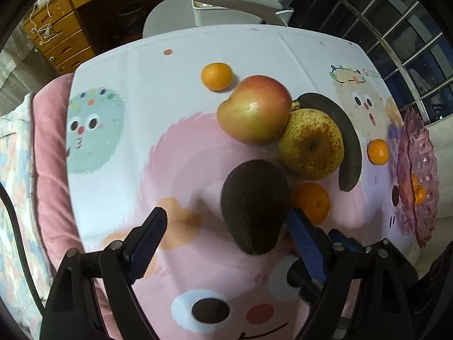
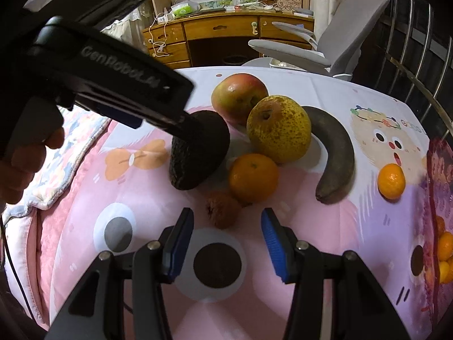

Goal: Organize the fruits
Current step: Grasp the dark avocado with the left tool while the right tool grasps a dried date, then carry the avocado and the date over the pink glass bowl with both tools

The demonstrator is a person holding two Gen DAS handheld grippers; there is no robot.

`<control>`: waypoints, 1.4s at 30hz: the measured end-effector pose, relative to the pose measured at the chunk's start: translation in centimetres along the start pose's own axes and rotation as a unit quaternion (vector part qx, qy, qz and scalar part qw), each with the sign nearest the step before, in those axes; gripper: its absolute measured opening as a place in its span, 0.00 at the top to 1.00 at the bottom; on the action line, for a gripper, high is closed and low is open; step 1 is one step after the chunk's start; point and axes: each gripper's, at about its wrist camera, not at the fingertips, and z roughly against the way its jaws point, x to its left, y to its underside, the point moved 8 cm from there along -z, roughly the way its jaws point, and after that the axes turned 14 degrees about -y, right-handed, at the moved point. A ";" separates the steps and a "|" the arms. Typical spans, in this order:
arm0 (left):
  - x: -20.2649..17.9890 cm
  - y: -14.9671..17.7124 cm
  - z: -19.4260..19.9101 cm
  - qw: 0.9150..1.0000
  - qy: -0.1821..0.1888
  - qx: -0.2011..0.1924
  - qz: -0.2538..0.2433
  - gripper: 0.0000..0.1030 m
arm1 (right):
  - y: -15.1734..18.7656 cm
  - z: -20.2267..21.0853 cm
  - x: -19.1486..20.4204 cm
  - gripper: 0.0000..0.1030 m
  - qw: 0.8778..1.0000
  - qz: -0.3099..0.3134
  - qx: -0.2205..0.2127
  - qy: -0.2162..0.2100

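Observation:
A dark avocado lies on the cartoon tablecloth. My left gripper is open around it: the right finger stands close beside it, the left finger well off. Behind it are a red-green apple, a speckled pear, a blackened banana and an orange. My right gripper is open, and a small brown lychee sits just ahead between its tips, untouched. The left gripper's black housing hangs over the avocado.
A pink glass plate at the right edge holds small oranges. Loose oranges lie at the far side and near the plate. A grey chair, a wooden desk and metal railing stand beyond the table. A hand holds the left gripper.

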 end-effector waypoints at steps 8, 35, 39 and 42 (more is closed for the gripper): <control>-1.3 -1.1 -0.9 1.000 0.007 -0.023 -0.004 0.17 | 0.3 -1.4 -0.4 0.61 1.000 -0.009 0.004 -0.012; -2.3 -0.8 -1.1 0.996 0.066 -0.047 0.032 0.46 | 0.5 -1.2 -0.2 0.71 0.999 -0.009 0.007 -0.032; -1.6 -0.5 0.4 0.995 0.064 -0.063 0.038 0.46 | 0.5 -0.2 -0.4 0.71 1.000 -0.008 0.006 -0.029; -1.4 0.4 1.8 0.994 0.064 -0.073 0.040 0.46 | 0.7 1.0 -0.2 0.72 1.000 -0.001 0.003 -0.021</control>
